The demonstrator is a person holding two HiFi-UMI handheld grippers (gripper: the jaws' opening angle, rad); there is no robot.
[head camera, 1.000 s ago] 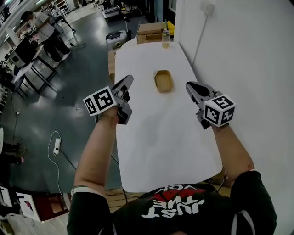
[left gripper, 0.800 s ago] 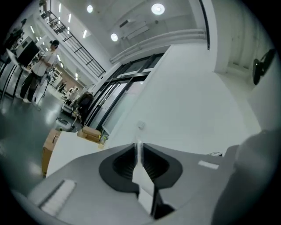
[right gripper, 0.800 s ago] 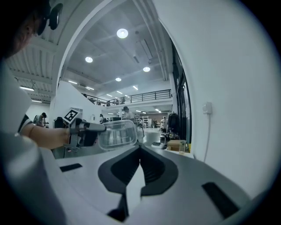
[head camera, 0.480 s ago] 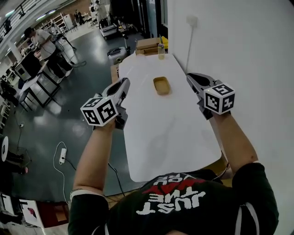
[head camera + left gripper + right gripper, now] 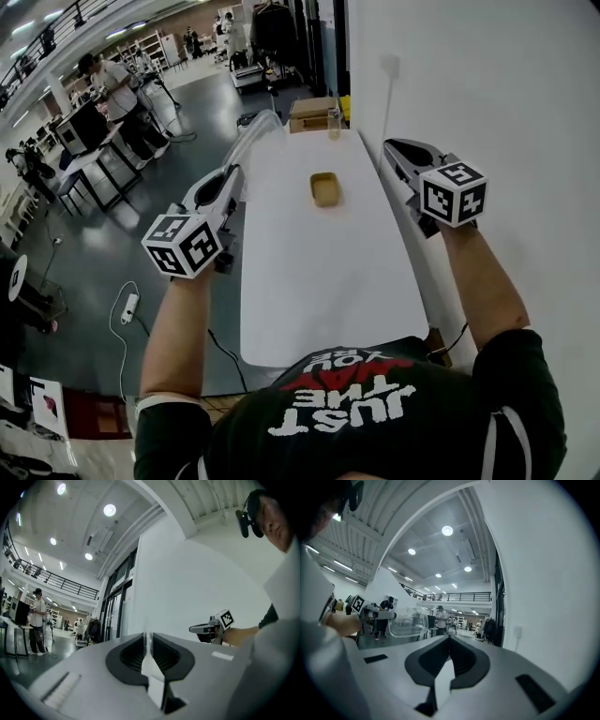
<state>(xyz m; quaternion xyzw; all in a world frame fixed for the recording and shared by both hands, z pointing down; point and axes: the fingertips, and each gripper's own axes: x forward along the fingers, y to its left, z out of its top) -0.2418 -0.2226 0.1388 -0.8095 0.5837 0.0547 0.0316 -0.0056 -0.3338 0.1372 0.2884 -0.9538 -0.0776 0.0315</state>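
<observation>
A: So, head view first. Where's the left gripper (image 5: 228, 180)?
B: Raised just off the desk's (image 5: 328, 281) left edge, over the dark floor (image 5: 112, 234). Jaws clamped on the rim of a clear plastic container (image 5: 253, 141). The container sticks out ahead of them toward the desk's far left corner and touches nothing else.
A: Right gripper (image 5: 401, 152)?
B: Raised by the desk's right edge, close to the white wall (image 5: 487, 84). Nothing in it. Well apart from the left one, roughly level with it.
A: What's on the desk?
B: A small tan tray (image 5: 324, 188) in the far half, between the two grippers, touched by neither. A bottle (image 5: 334, 122) stands at the far end, with cardboard boxes (image 5: 312, 110) just beside it.
A: Left gripper view?
B: Jaws drawn in to a narrow slit, pinching a thin clear edge of the container (image 5: 147, 639) that stands upright between them. The rest of the container is too transparent to trace here. The right gripper (image 5: 193, 629) shows at the right with its marker cube, in front of the wall. A person (image 5: 36, 620) stands far left.
A: Right gripper view?
B: Jaws together, pads meeting, nothing between them. The left gripper (image 5: 393, 615) is at frame left, with the container (image 5: 407, 623) hanging off its jaws, seen side-on, rounded corners. The hall is behind it
</observation>
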